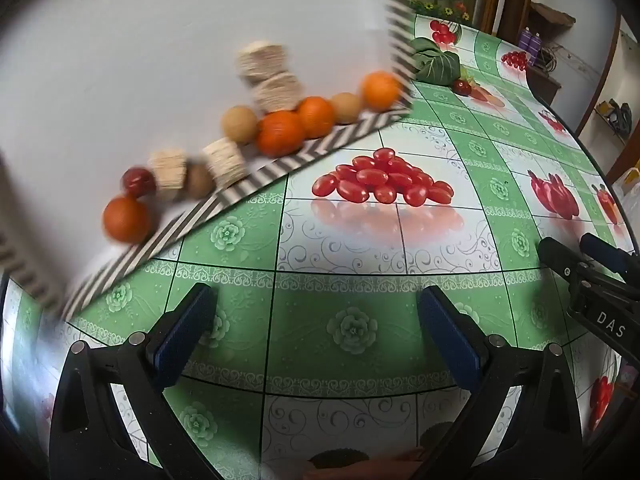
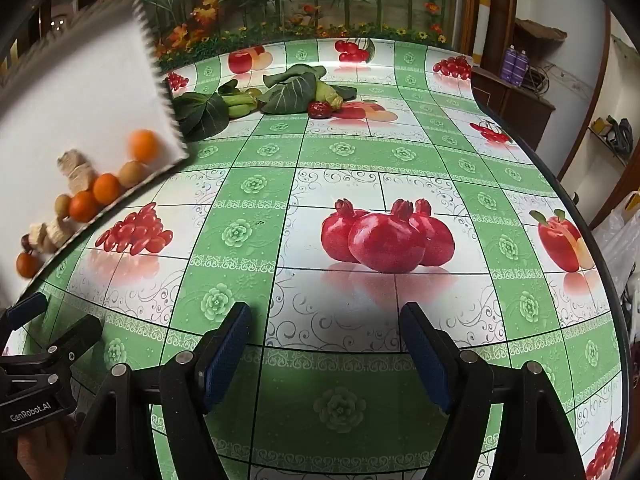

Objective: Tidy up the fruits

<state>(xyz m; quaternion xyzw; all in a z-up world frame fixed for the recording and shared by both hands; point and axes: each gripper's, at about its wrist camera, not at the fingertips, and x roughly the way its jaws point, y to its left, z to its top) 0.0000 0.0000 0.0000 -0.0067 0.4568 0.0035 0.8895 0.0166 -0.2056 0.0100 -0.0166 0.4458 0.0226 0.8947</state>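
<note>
Green fruit-print tablecloth [image 1: 352, 292] fills the left wrist view; the left gripper [image 1: 316, 332] gapes wide, holding nothing, while oranges [image 1: 280, 133] crowd a blurred white tray's [image 1: 120, 60] striped edge; "DAS" marks the right gripper [image 1: 580, 256]. Right wrist view: right gripper [image 2: 326, 354] wide, empty, over bare cloth; "GenRobot.AI" beside it; leafy greens [image 2: 288, 92] far back.

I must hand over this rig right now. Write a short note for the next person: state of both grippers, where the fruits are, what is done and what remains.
Left gripper: open, empty, low over the tablecloth.
Right gripper: open, empty, also over the tablecloth.
White tray with striped rim, blurred and tilted at the left: oranges, tan round fruits, a dark red fruit and beige woven pieces all lie bunched along its lower rim.
Far side of the table: leafy greens, green vegetables and a dark red fruit, outside the tray.
Done: most fruits are on the tray.
Left: nothing is grasped; sorting of the bunch seems still to do.
</note>
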